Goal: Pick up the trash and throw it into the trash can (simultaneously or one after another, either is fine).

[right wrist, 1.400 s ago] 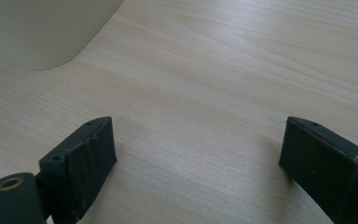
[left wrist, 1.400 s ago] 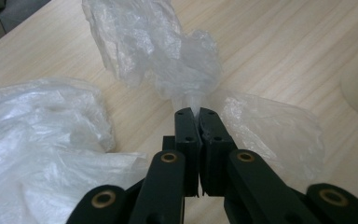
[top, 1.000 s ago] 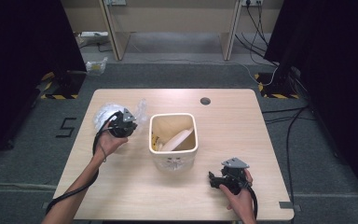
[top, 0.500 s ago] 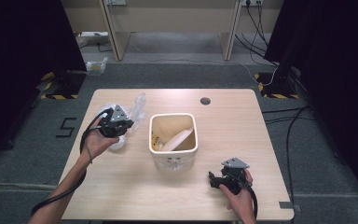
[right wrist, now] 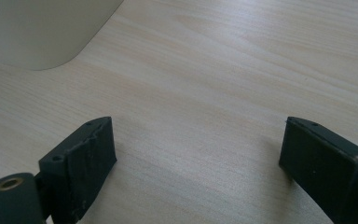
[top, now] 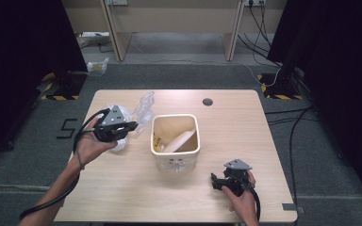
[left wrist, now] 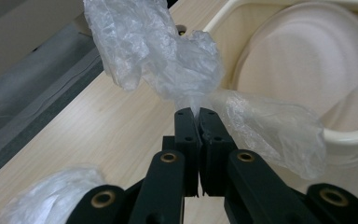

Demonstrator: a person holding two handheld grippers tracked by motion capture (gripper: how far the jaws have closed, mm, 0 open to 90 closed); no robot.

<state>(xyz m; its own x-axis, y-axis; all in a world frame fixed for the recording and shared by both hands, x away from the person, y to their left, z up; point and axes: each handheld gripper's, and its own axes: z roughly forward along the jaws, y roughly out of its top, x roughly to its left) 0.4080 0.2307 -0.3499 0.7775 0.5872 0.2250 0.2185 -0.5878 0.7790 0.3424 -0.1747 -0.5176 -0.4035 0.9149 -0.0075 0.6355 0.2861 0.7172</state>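
Plastic bag (left wrist: pixel 168 60) lifted off table (top: pixel 245 132)

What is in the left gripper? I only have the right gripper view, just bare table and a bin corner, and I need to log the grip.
Observer: The left gripper is shut on a clear plastic bag.
Operator: Is the bag lying on the table?
Observer: No, in the high view it hangs lifted beside the bin.
Operator: Anything in the bin?
Observer: A paper plate leans inside it.
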